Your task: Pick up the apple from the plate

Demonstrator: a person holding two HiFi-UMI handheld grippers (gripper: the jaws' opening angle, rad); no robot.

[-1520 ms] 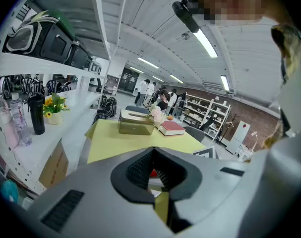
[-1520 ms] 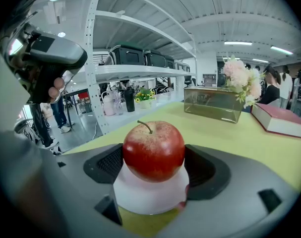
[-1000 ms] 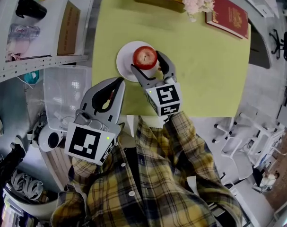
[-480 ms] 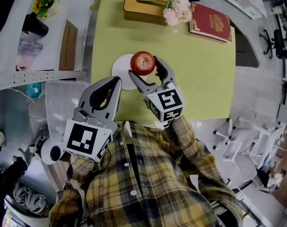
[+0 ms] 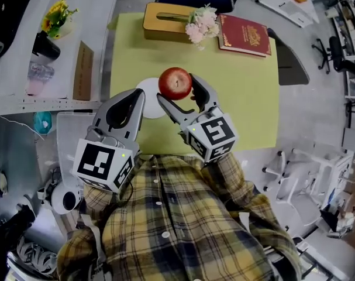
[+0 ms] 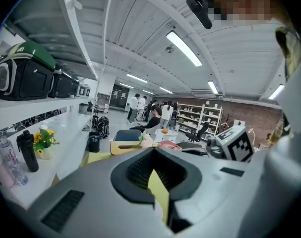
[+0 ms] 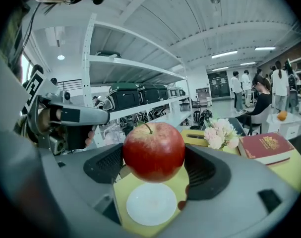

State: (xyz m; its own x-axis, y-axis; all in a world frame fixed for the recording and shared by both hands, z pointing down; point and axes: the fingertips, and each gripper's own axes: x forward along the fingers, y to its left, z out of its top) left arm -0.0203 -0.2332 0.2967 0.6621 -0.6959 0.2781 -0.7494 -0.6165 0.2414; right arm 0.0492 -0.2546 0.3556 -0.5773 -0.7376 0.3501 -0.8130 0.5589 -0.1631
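A red apple (image 5: 175, 82) hangs in the air above the white plate (image 5: 149, 88), with my right gripper (image 5: 178, 91) shut on it. In the right gripper view the apple (image 7: 153, 151) fills the space between the dark pads, and the bare plate (image 7: 151, 204) lies below it on the yellow-green table (image 7: 289, 170). My left gripper (image 5: 140, 96) hovers over the plate's left edge, shut and holding nothing. Its own view shows the left gripper (image 6: 155, 156) with jaws closed against each other and only a sliver of table behind them.
At the table's far edge stand a wooden tissue box (image 5: 165, 20), a bunch of pale flowers (image 5: 200, 23) and a red book (image 5: 244, 35). A white shelf on the left carries a black bottle (image 5: 47, 46) and yellow flowers. A clear bin (image 5: 72, 134) sits below my left gripper.
My right gripper has lifted the apple off the plate and raised it toward the camera. The left gripper has stayed shut beside the plate.
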